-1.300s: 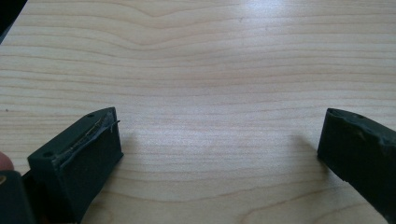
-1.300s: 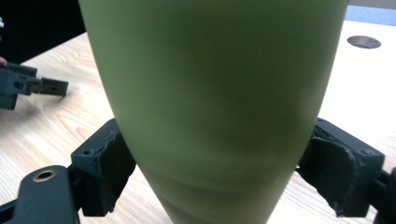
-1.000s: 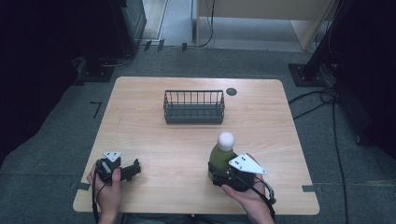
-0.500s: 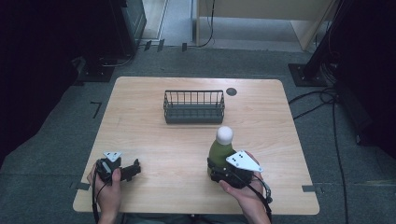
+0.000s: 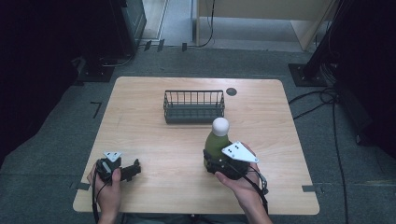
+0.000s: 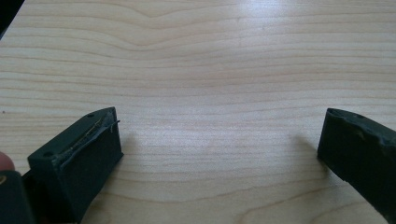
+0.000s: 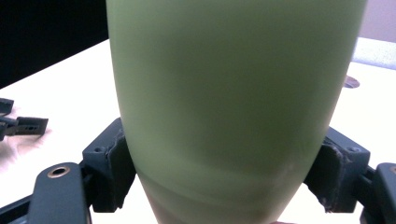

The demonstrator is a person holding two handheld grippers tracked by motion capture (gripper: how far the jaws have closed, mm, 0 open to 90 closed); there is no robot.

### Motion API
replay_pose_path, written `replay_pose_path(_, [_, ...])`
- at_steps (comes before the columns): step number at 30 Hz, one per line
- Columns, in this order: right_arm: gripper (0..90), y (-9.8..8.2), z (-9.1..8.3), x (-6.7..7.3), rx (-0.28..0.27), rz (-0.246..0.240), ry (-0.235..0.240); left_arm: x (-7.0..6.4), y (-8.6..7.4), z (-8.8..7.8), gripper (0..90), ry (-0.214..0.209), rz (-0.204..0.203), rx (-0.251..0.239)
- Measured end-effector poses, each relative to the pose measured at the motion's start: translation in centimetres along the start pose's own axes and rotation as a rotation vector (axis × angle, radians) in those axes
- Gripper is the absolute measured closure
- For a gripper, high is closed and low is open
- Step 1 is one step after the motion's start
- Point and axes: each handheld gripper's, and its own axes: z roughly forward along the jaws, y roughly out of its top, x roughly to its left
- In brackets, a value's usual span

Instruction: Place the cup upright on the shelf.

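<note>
The right gripper (image 5: 215, 161) has its jaws clamped on the green bottle (image 5: 216, 142), upright near right on the bench (image 5: 280, 116), this side of the wire basket (image 5: 194, 106); left gripper (image 5: 133, 169) gapes wide, holding nothing

Pale wooden table (image 5: 154, 140), dark wire basket (image 5: 194, 107) at its far middle, small dark disc (image 5: 231, 91) beside it
</note>
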Motion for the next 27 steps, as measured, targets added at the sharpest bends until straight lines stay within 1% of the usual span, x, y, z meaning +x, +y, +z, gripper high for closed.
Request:
replay_pose_path(5, [20.6, 0.7, 0.6, -0.1, -0.007, -0.006, -0.005, 0.0, 0.0, 0.0, 0.0, 0.0, 0.0, -0.001])
replay_pose_path(11, [20.6, 1.3, 1.4, 0.0, -0.002, -0.012, -0.015, 0.0, 0.0, 0.0, 0.0, -0.001, 0.001, -0.001])
replay_pose_path(19, [20.6, 2.4, 2.3, -0.2, -0.014, -0.024, -0.029, 0.0, 0.0, 0.0, 0.0, -0.001, 0.001, 0.001])
replay_pose_path(27, [20.6, 3.8, 3.3, -0.5, -0.023, -0.022, -0.047, 0.0, 0.0, 0.0, 0.0, -0.002, 0.001, 0.001])
